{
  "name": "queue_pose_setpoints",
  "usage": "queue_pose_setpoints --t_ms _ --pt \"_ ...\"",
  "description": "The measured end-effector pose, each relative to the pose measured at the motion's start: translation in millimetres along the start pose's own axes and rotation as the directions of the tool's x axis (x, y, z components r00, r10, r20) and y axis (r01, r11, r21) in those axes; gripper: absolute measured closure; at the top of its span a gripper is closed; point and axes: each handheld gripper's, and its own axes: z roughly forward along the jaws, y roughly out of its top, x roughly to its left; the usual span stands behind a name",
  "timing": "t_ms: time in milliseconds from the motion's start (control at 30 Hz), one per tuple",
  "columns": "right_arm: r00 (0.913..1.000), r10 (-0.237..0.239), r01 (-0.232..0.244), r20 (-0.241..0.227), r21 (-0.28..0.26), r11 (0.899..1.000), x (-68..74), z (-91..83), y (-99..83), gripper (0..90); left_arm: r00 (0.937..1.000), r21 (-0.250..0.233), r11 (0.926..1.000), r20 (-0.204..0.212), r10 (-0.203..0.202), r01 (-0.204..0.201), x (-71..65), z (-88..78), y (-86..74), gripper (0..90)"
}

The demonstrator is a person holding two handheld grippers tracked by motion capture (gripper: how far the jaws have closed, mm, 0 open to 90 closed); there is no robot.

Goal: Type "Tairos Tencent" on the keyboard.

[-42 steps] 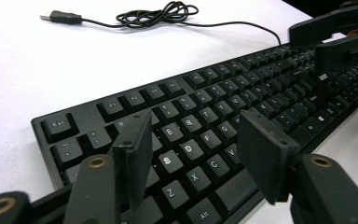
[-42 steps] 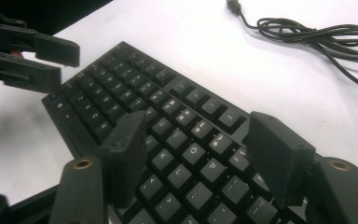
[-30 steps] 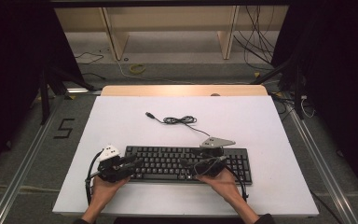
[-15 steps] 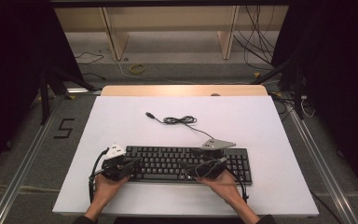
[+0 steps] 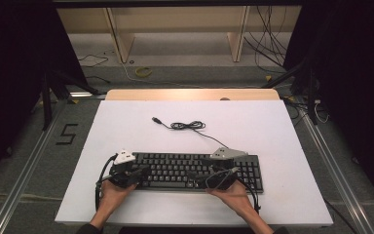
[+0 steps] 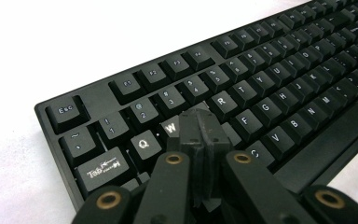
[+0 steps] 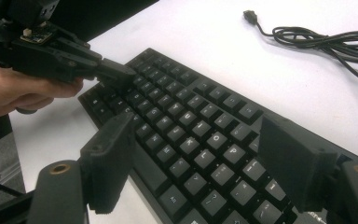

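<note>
One white table point(image 5: 272, 146) fills the middle, grey floor point(image 5: 39, 161) around it; one black keyboard point(image 5: 185, 168) lies at 6 o'clock, its single cable point(image 5: 187, 126) coiled toward 12; two hand-held grippers: left hand-held gripper point(image 6: 199, 128) pressed together, empty, tip on the keys; right hand-held gripper point(image 7: 196, 154) gaping over the keys, gripping nothing.

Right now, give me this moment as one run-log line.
left hand-held gripper: shut, tips on keyboard beside W key | right hand-held gripper: open above keys | keyboard cable: loose on table
</note>
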Motion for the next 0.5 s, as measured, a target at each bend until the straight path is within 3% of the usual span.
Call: queue_pose_setpoints --t_ms 267,500 --pt "1.0 -0.002 0.002 -0.001 0.007 1.0 1.1 0.9 -1.5 28.3 0.9999 0.036 0.9993 0.011 0.009 -0.01 -1.6 3.2 0.7 89.3" --pt "1.0 -0.006 0.006 0.001 0.006 1.0 2.1 0.6 -1.1 28.3 0.9999 0.033 0.9995 0.015 0.003 -0.003 -1.2 3.3 0.3 89.4"
